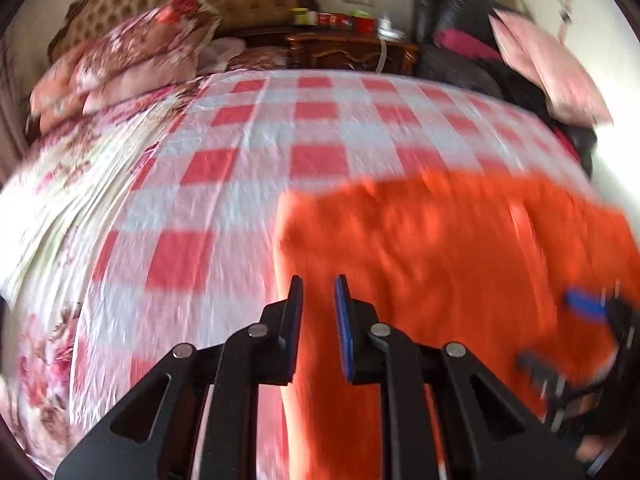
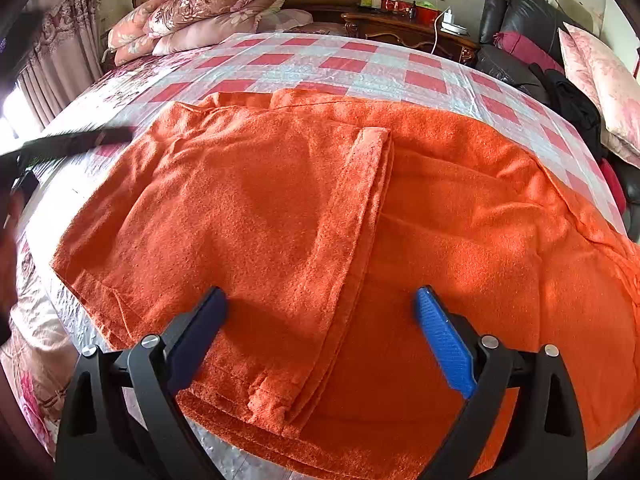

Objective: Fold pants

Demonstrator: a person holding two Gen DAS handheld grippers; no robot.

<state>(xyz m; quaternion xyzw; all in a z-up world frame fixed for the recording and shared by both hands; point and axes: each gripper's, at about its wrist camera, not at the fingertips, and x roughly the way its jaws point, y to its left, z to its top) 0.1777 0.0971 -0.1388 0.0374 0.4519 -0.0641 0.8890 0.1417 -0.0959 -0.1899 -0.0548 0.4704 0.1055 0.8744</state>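
Note:
The orange fleece pants (image 2: 320, 220) lie flat on the red-and-white checked bed cover (image 2: 344, 60), partly folded, with one folded edge running down the middle. My right gripper (image 2: 320, 300) is open wide and empty, just above the near part of the pants. My left gripper (image 1: 318, 284) hovers over the left edge of the pants (image 1: 440, 260); its jaws stand a small gap apart with nothing between them. The left wrist view is blurred by motion. The right gripper also shows at the right edge of the left wrist view (image 1: 560, 332).
Folded floral quilts (image 2: 200, 12) sit at the head of the bed by a tufted headboard. A wooden nightstand (image 2: 408, 28) with jars stands behind. A black leather chair (image 2: 520, 20) with pink pillows is at the right. Curtains hang at the left.

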